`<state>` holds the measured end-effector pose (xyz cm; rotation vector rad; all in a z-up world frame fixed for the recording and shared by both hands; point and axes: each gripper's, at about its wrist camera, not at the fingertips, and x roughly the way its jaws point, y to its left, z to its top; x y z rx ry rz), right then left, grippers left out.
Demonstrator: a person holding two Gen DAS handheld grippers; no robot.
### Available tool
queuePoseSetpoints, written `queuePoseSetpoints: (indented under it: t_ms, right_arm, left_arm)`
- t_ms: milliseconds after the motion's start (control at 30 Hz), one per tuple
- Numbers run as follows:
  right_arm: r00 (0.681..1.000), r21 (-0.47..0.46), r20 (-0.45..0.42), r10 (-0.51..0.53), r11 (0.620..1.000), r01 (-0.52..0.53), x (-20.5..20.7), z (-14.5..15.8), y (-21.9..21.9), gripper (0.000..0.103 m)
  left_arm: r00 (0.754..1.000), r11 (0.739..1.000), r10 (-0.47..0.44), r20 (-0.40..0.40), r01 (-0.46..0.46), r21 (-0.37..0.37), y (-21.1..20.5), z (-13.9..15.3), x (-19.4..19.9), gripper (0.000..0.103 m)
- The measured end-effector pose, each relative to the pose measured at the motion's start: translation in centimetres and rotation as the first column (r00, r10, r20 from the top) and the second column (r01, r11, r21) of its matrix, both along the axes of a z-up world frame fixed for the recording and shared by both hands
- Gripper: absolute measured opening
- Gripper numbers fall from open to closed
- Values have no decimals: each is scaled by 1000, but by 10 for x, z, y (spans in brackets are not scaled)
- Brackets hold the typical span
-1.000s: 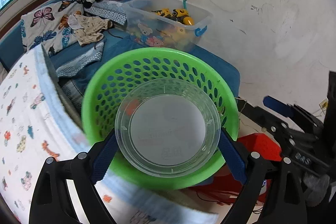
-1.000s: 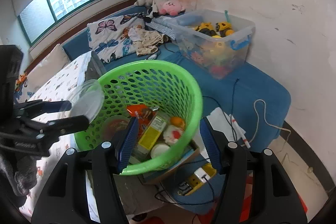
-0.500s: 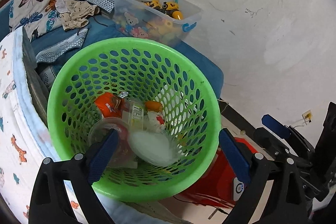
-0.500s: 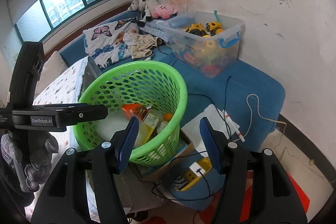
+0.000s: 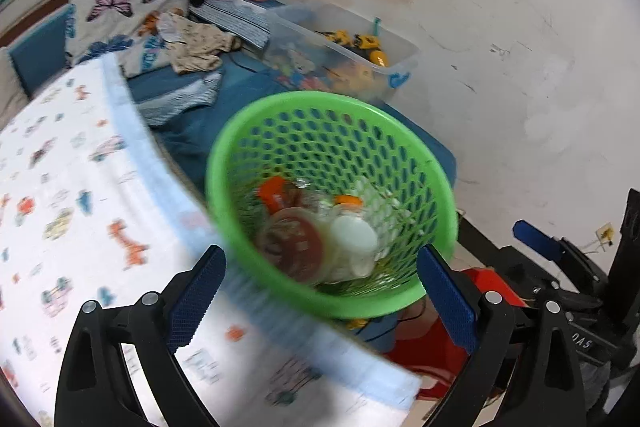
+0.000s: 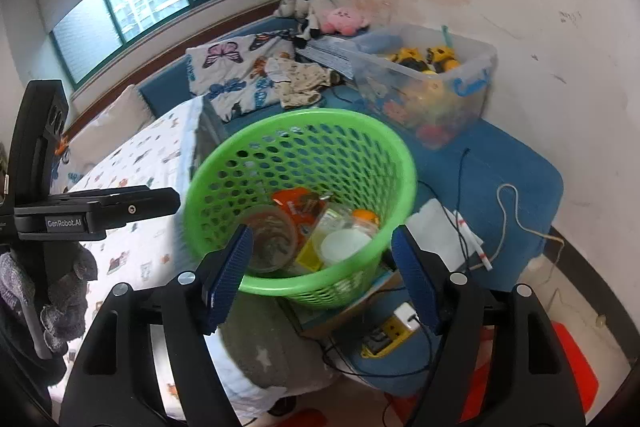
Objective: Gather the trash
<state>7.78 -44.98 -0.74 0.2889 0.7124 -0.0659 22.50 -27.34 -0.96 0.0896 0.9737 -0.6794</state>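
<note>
A green mesh basket point(image 5: 438, 195) point(image 6: 404, 163) stands between the bed and a blue mat. Inside lie a clear round plastic container point(image 5: 292, 243) point(image 6: 272, 243), a white lid point(image 5: 354, 239) point(image 6: 342, 245), an orange packet point(image 5: 276, 195) point(image 6: 300, 205) and a yellow-green box point(image 6: 316, 251). My left gripper point(image 5: 322, 295) is open and empty, hovering at the basket's near rim by the bed edge. My right gripper point(image 6: 322, 275) faces the basket from the other side. Its jaws are opening, and the basket's near wall shows between them without the pads pressing on it.
A bed with a cartoon-print sheet point(image 5: 60, 207) runs along the left. Behind the basket a clear toy bin point(image 6: 432, 87) sits on the blue mat point(image 6: 512, 171). Cables, a power strip point(image 6: 392, 335) and a red stool point(image 5: 492, 279) lie on the floor nearby.
A second ago my left gripper held the clear round container over the basket; it let go, the container now lies inside, and the gripper has drawn back. My right jaws have widened.
</note>
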Motion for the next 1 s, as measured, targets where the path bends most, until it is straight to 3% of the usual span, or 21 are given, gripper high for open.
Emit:
queuePoseSetpoints:
  t_ms: [533, 933, 1000]
  right_arm:
    - [990, -53, 14, 138, 989, -137, 6, 16, 84, 84]
    - [974, -94, -9, 225, 970, -225, 13, 19, 144, 87]
    - [972, -97, -11, 234, 968, -233, 12, 18, 151, 91]
  left_arm:
    - [976, 980, 194, 102, -196, 11, 121, 20, -29, 93]
    - [936, 945, 318, 150, -325, 27, 192, 20, -61, 94]
    - [928, 937, 337, 162, -347, 37, 201, 21, -68, 94]
